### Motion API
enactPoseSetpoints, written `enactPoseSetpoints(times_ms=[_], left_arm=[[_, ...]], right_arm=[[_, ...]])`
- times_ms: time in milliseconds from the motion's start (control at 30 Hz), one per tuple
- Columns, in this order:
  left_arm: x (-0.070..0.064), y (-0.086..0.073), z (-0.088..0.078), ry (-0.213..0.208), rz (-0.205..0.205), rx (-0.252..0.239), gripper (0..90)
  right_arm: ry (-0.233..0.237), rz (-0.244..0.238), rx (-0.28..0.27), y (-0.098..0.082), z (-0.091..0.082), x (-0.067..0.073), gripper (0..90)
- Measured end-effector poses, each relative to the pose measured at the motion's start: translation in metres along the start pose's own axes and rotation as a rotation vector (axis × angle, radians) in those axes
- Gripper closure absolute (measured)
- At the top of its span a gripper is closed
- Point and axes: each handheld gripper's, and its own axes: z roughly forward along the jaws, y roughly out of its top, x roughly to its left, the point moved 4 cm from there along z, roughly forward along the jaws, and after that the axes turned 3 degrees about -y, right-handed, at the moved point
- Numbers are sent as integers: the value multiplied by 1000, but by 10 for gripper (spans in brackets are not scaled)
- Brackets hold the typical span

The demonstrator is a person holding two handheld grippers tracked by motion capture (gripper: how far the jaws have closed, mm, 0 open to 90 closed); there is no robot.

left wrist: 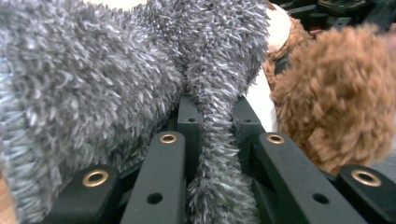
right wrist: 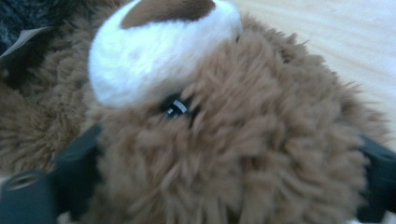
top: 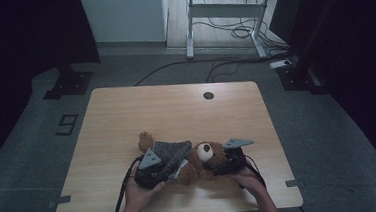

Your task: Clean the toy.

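Observation:
A brown teddy bear point(top: 200, 163) with a white snout point(top: 205, 151) lies on the wooden table point(top: 176, 107) near its front edge. A grey fuzzy garment point(top: 171, 149) covers its body. In the left gripper view, my left gripper point(left wrist: 212, 121) is shut on a fold of the grey garment point(left wrist: 93, 70), with the bear's brown fur point(left wrist: 336, 93) just to the right. My right gripper point(top: 214, 167) is at the bear's head. In the right gripper view its jaws stand wide on either side of the head point(right wrist: 261, 84), which sits between them, snout point(right wrist: 159, 51) up; right gripper point(right wrist: 231, 140) is open.
A round cable hole point(top: 208, 95) is in the table's far edge. A white-legged desk point(top: 229, 13) and loose cables point(top: 223, 63) are on the floor behind. Black stand bases point(top: 69, 84) sit at the left and right. A paper tag point(right wrist: 18, 42) hangs from the garment.

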Motion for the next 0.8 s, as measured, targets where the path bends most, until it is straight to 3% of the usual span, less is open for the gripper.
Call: enactPoseSetpoints(times_ms=[167,267,433,600,700,800], left_arm=[[17,15,10,60,-2,5,778],[32,27,20,111,8,10,777],[52,47,37,155,9,35,777],[54,51,39,143,-4,45,773],[50,41,33,116,-16,27,774],[42,29,28,102,-17,8,774]], right_arm=[[-89,-9,-46,9,12,-3,247],[-121,2,-78,16,23,-9,268],[-168,27,-132,28,37,-25,277],[-138,58,-145,31,38,-35,227],[-109,64,-141,29,29,-32,140],[-117,48,-126,25,20,-25,115]])
